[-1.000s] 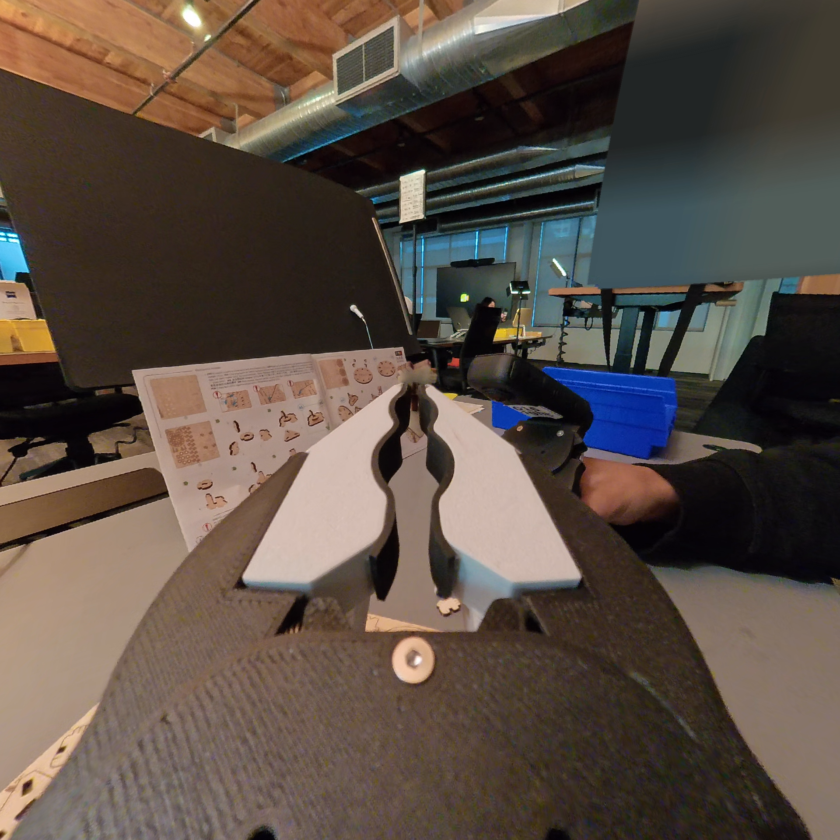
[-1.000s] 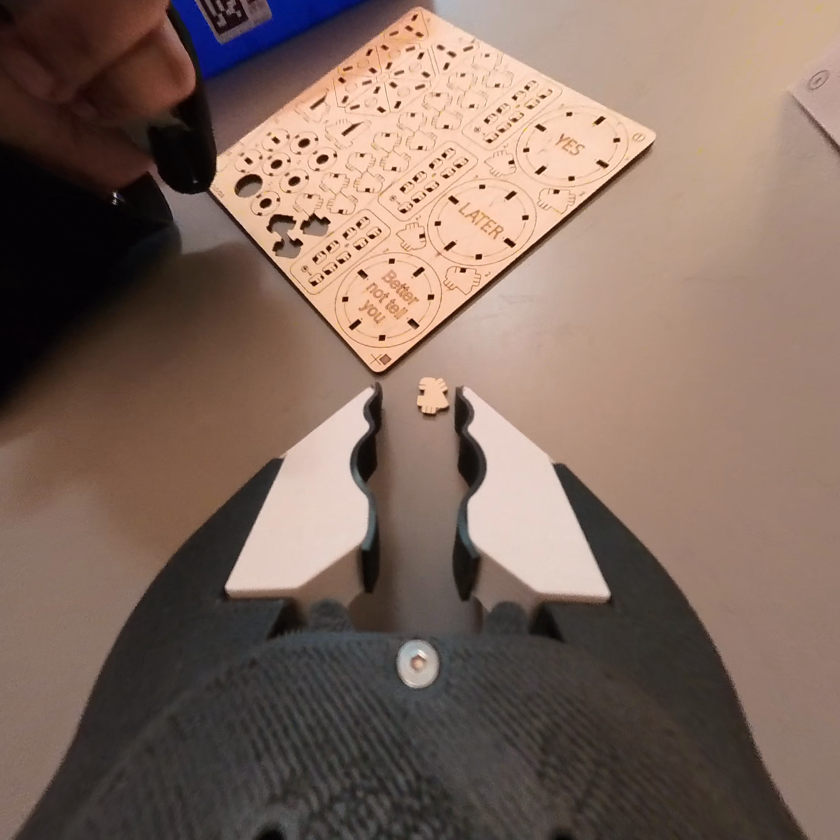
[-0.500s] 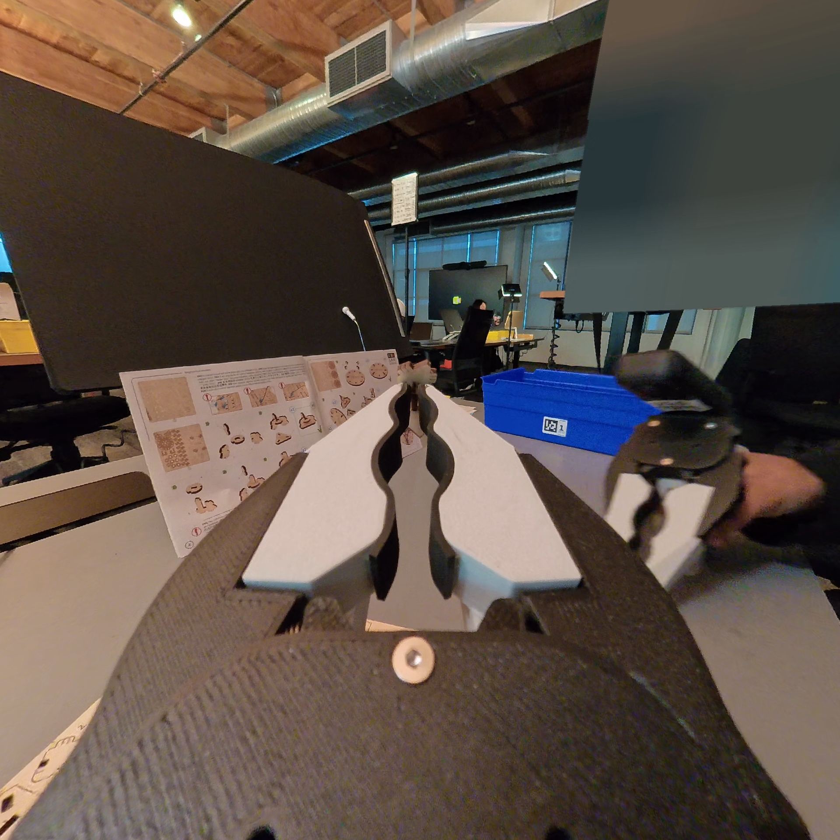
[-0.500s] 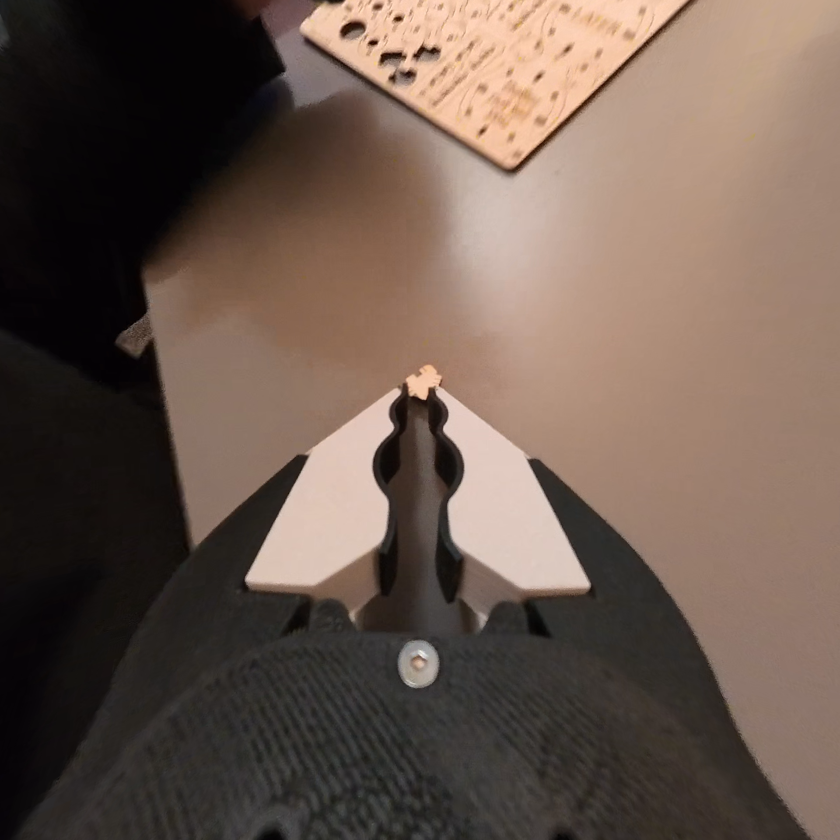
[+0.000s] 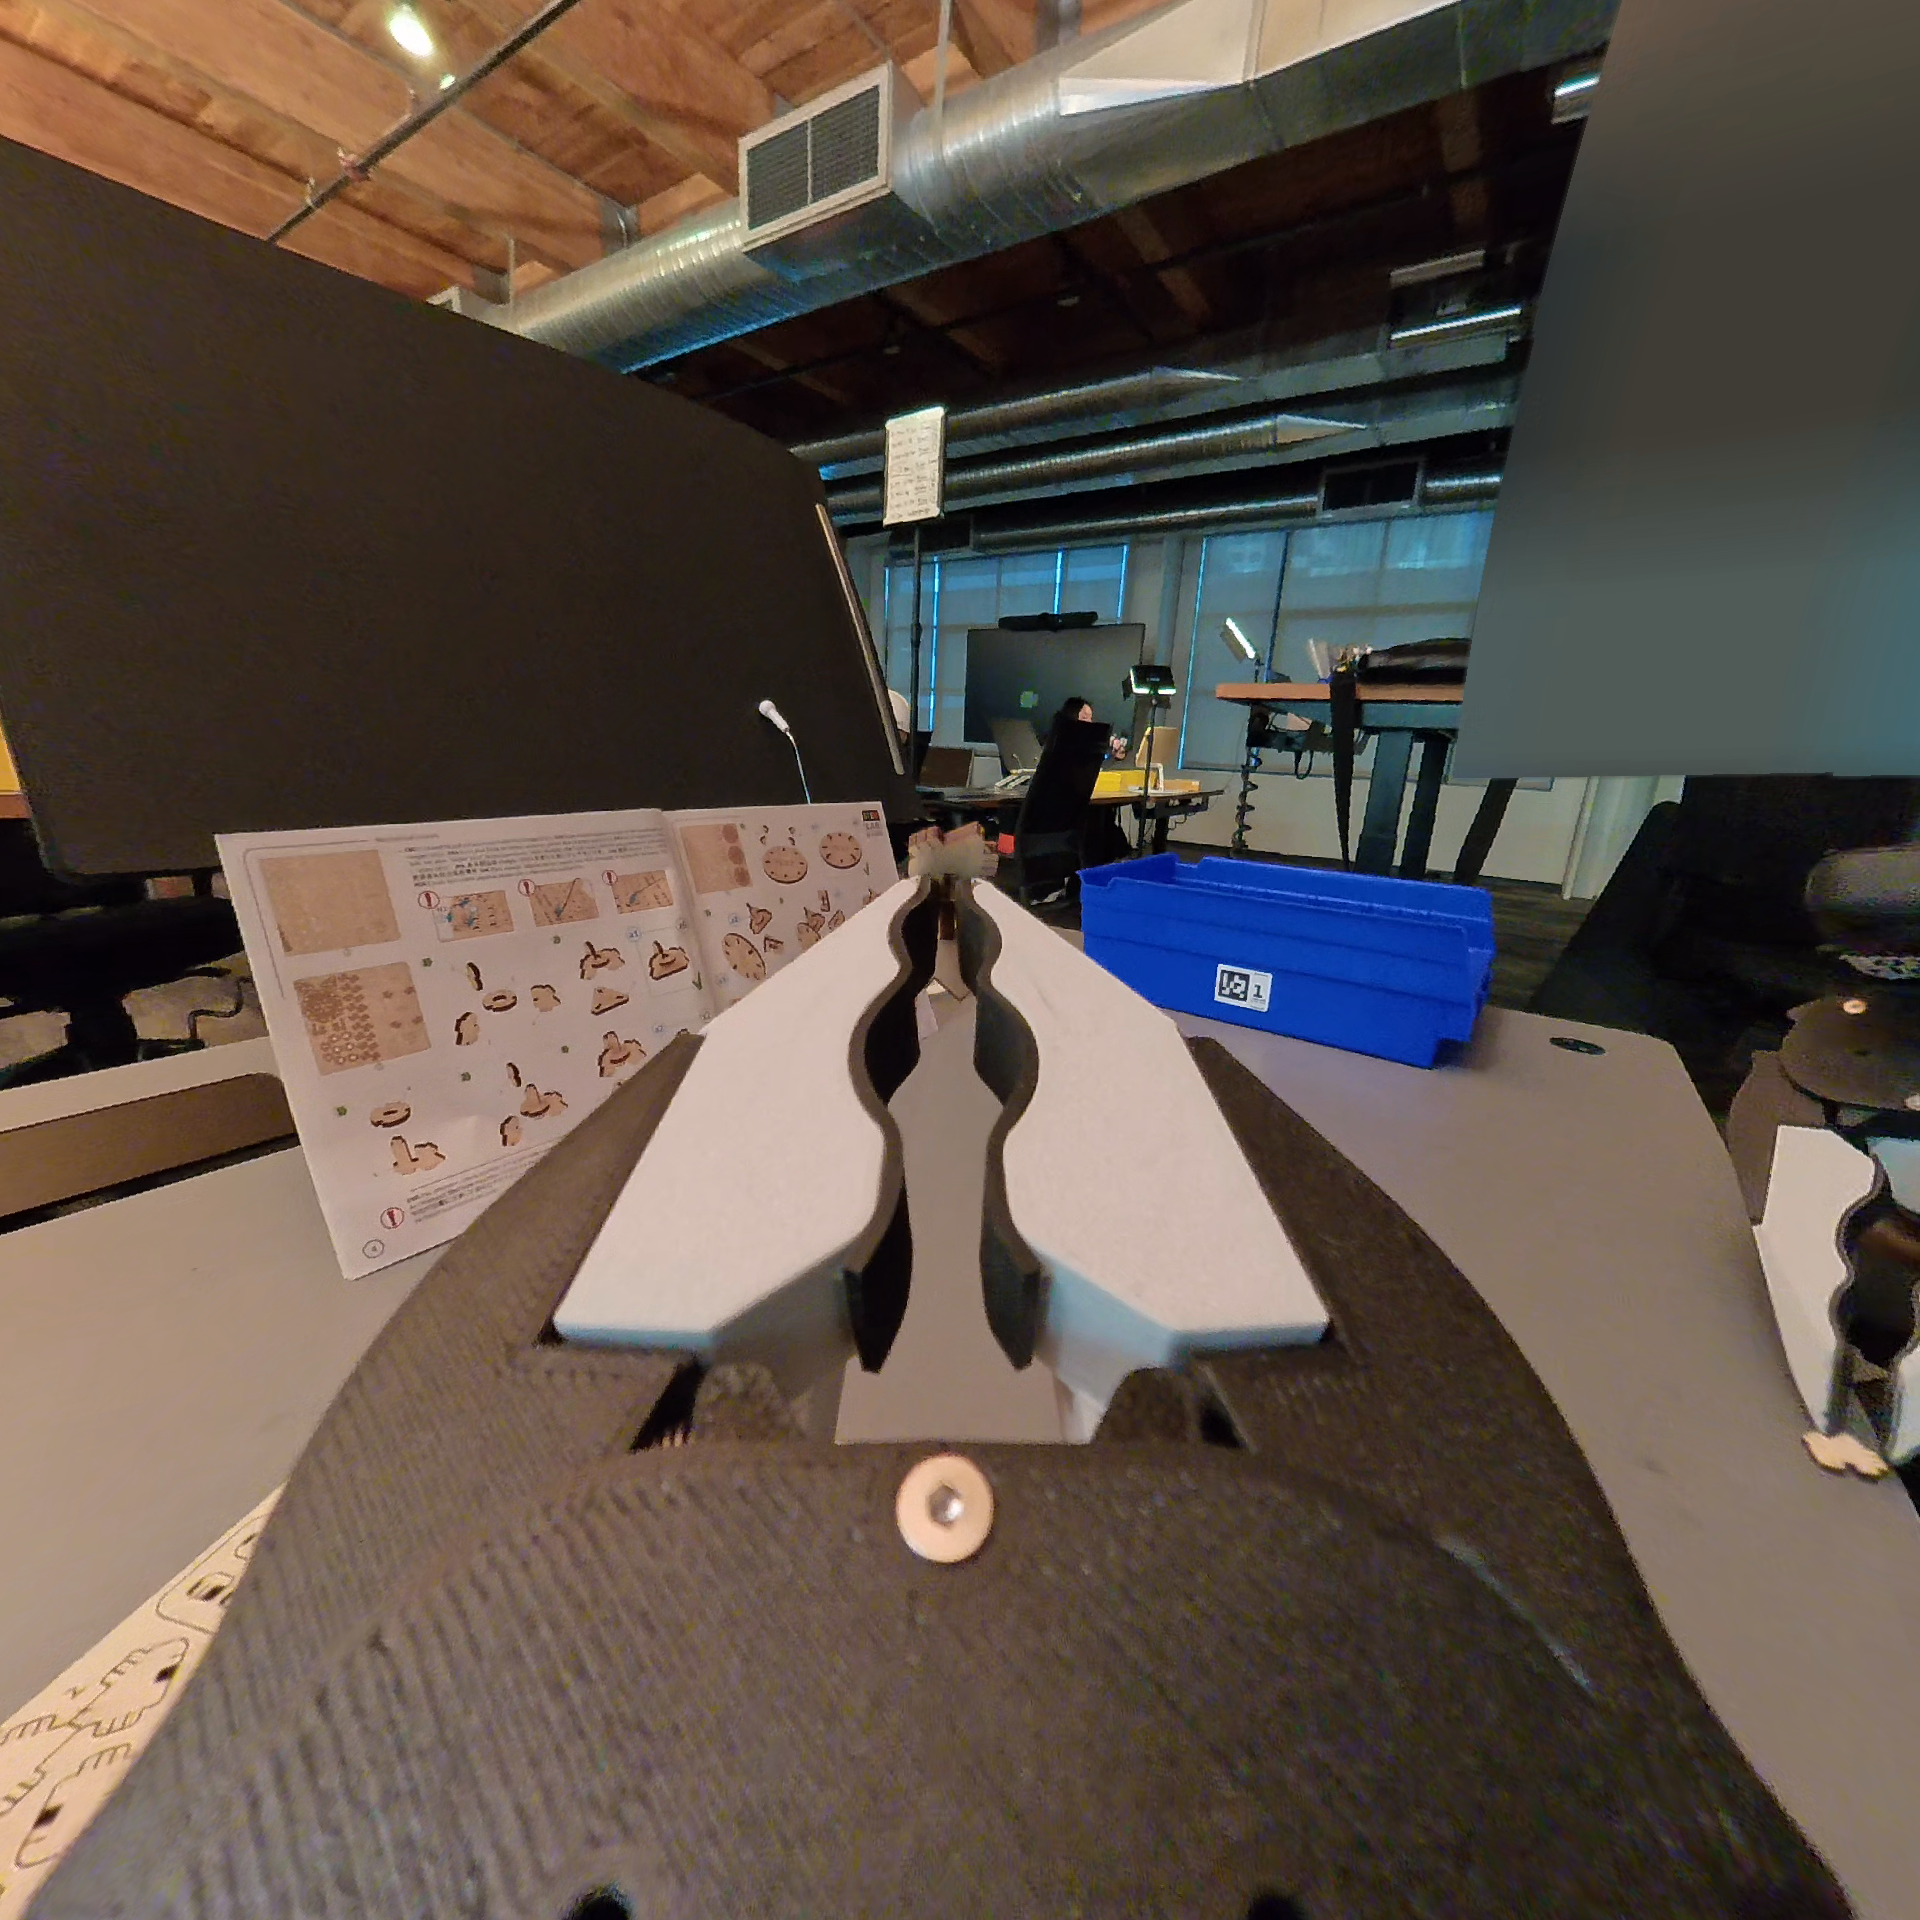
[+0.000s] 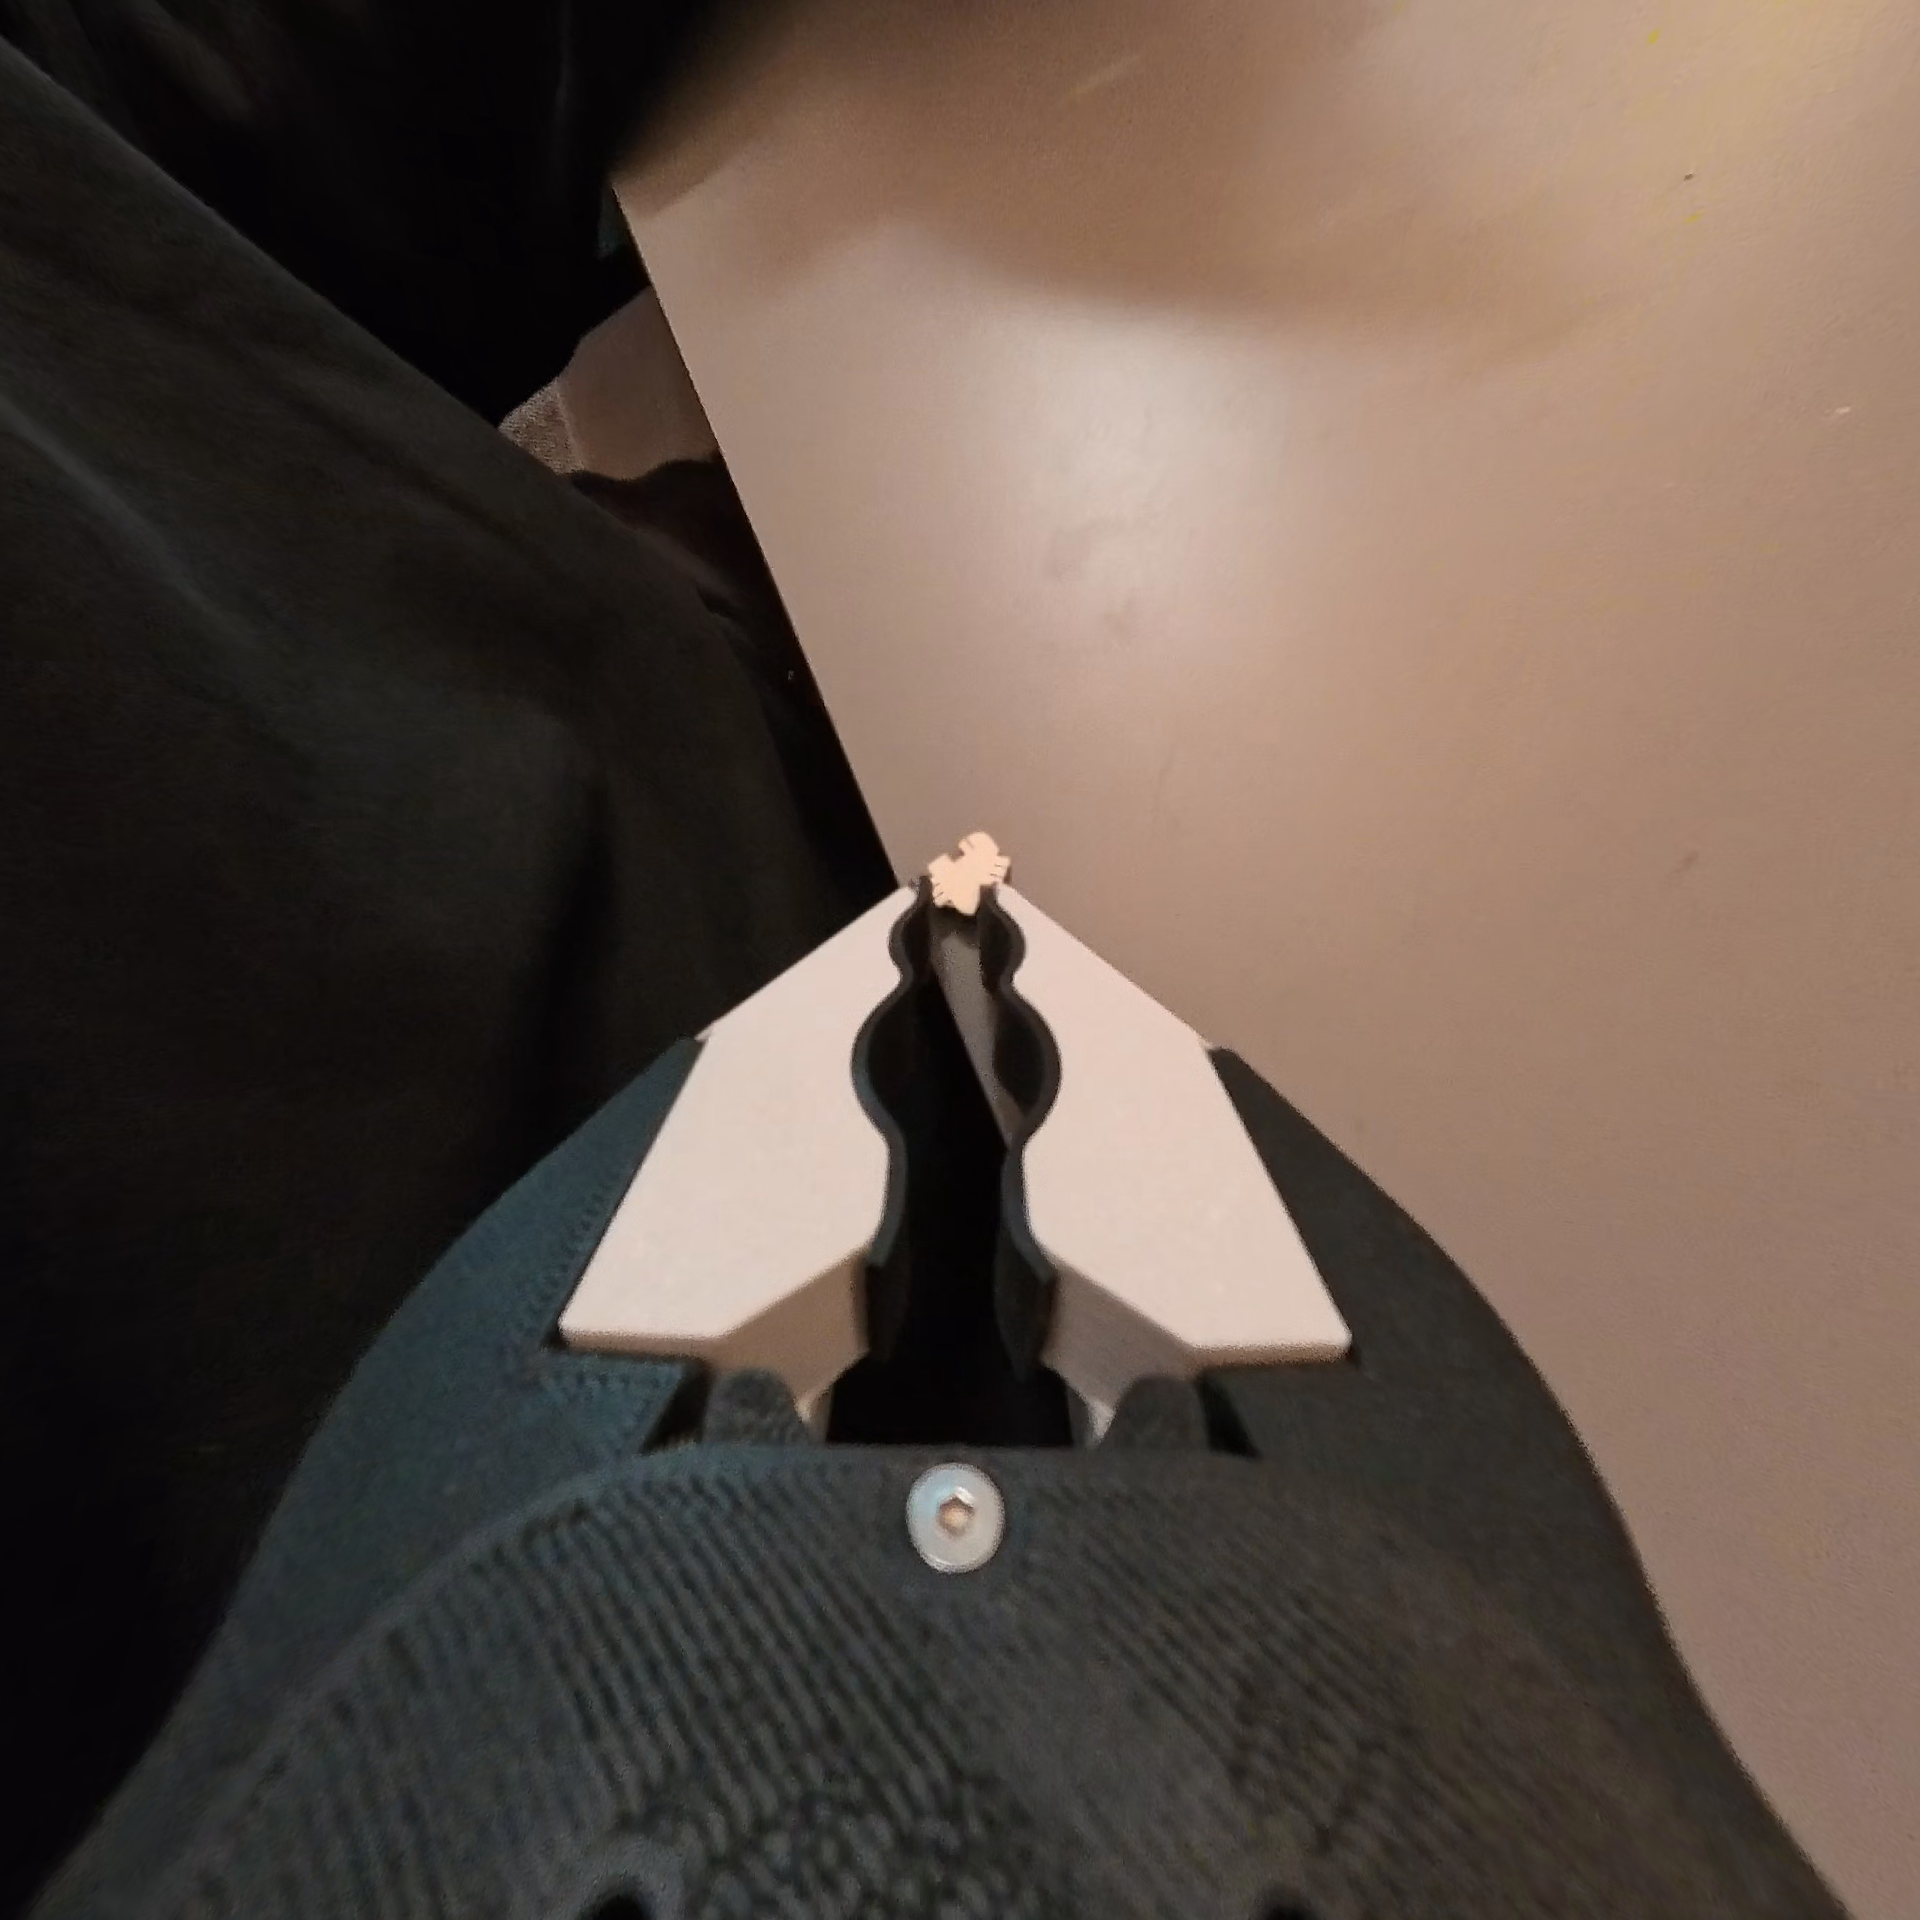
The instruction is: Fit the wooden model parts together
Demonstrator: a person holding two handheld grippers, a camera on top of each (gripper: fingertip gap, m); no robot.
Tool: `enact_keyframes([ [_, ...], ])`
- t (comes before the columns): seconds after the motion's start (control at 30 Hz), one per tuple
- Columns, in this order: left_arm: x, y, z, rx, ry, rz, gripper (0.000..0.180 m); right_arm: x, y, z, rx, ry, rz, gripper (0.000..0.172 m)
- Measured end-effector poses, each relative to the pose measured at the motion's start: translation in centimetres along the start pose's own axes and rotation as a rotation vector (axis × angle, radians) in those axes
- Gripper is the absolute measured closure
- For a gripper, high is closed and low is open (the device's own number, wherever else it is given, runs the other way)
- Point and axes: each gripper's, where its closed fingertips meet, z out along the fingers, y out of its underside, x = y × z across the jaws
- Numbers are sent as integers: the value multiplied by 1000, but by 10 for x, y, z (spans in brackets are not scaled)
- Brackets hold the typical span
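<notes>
Left wrist view only: blue bin (image 5: 1288, 956), instruction booklet (image 5: 499, 997).

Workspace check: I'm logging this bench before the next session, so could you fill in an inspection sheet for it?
Surface: grey table, bare where it shows; its edge runs under the right tool.
Job's things: open instruction booklet propped upright; cut-out sheet corner at lower left.
Clutter: blue bin at the far side of the table.
Grippers: left tool shut on a small wooden assembly; right tool shut on a small wooden piece, also seen at the left view's right edge.
Cables: nothing seen.
Surroundings: black panel behind the booklet, ceiling ducts, desks, a seated person far off, dark clothing beside the table edge.
</notes>
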Motion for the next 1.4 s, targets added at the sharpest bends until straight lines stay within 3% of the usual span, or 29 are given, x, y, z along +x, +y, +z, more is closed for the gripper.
enact_keyframes([
  [0.2,1,3,2,-17,10,0,180,-2,0,-4,26,28,-85,139],
  [0.4,0,4,2,-20,10,-2,180,-4,2,4,57,31,-242,129],
  [0.63,2,6,3,-29,17,2,180,-1,0,6,71,47,-319,143],
  [0.73,3,7,3,-32,19,4,180,-5,0,6,71,3,-328,156],
  [0.93,3,6,2,-29,21,1,180,-7,-2,1,85,-17,-318,156],
  [1.13,23,14,10,-62,122,-18,180,29,-42,-18,156,160,-400,157],
  [1.3,60,13,22,-35,302,-118,180,65,-131,-32,311,294,-555,157],
  [1.4,67,15,29,-37,343,-204,180,79,-183,-29,407,262,-557,157],
])
